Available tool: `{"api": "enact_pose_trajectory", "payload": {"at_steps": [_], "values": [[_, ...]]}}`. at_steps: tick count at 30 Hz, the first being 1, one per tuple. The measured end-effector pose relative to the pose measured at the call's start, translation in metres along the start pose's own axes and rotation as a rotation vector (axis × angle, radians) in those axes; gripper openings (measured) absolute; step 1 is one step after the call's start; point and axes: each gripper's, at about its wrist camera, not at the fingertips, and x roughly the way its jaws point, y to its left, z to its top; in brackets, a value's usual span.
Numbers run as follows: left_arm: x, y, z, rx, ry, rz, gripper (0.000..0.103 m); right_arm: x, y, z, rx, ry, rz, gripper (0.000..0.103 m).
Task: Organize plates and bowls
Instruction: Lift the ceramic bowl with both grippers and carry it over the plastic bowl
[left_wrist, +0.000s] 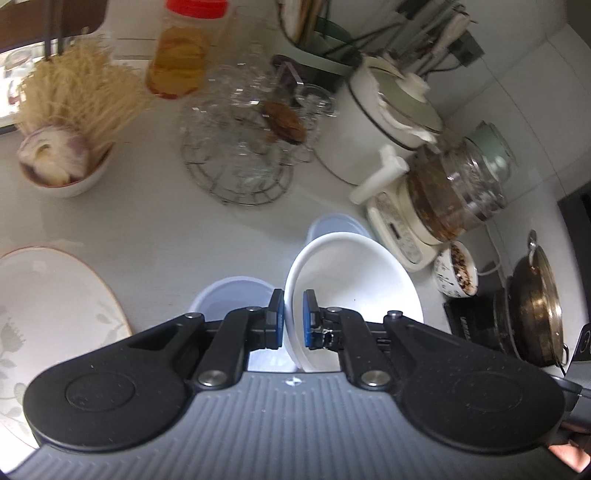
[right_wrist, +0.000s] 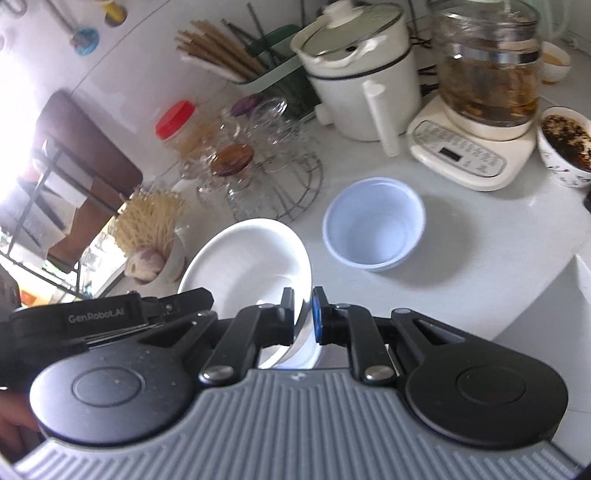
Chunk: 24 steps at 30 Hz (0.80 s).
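Note:
A white bowl (left_wrist: 351, 280) is held tilted above the counter by both grippers. My left gripper (left_wrist: 293, 317) is shut on its left rim. My right gripper (right_wrist: 303, 314) is shut on the right rim of the same white bowl (right_wrist: 251, 266). The left gripper's body shows at the left of the right wrist view (right_wrist: 110, 317). A pale blue bowl (right_wrist: 373, 225) stands on the counter beyond it; it shows behind the white bowl in the left wrist view (left_wrist: 336, 223). Another pale blue bowl (left_wrist: 229, 299) sits under my left gripper. A floral plate (left_wrist: 48, 310) lies at the left.
A wire rack of glass cups (left_wrist: 251, 136), a bowl of noodles (left_wrist: 62, 162), a red-lidded jar (left_wrist: 181, 55), a white pot (right_wrist: 358, 74), a glass kettle on its base (right_wrist: 476, 110), a cup of tea leaves (right_wrist: 565, 147) and a metal pan (left_wrist: 535, 302) crowd the counter.

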Motion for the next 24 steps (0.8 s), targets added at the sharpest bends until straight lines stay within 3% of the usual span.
{"api": "enact_pose_trajectory", "payload": {"at_steps": [16, 24], "values": [[0.034, 0.043, -0.007, -0.068, 0.101, 0.061, 0.011, 0.056, 0.009, -0.014, -0.102, 0.150, -0.066, 0.015], [0.044, 0.046, -0.007, -0.042, 0.140, 0.085, 0.011, 0.066, 0.010, -0.021, -0.103, 0.153, -0.079, 0.015]]}}
